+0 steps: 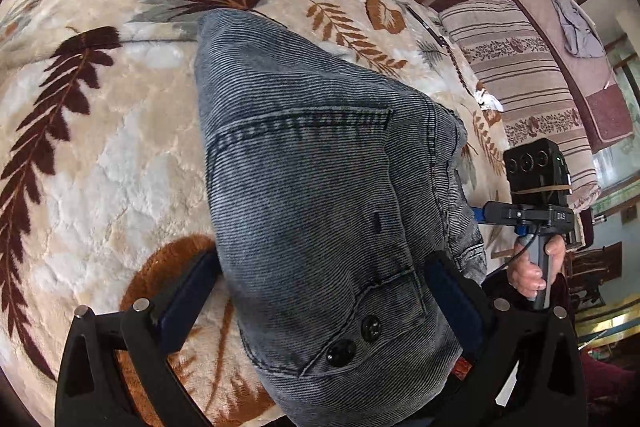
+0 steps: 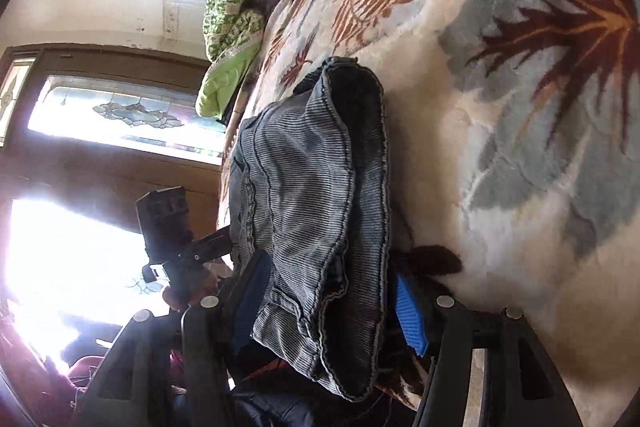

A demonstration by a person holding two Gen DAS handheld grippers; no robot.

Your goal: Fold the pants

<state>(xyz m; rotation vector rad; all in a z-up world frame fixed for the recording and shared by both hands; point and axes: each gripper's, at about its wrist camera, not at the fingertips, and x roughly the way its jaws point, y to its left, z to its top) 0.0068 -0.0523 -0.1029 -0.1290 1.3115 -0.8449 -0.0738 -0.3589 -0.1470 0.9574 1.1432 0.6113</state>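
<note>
Over the leaf-print blanket (image 1: 100, 147), both claws, left gripper (image 1: 320, 307) and right gripper (image 2: 324, 303), clamp the folded pants (image 1: 320, 187), probably to lower them flat.

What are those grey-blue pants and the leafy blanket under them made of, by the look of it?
The pants look like washed denim or a fine-ribbed cotton twill: faded grey-blue, thin diagonal ribs, stitched seams and dark matte buttons, probably plastic or metal. The blanket looks like plush synthetic fleece: a soft, slightly shiny pile with embossed creases and a printed leaf pattern.
</note>
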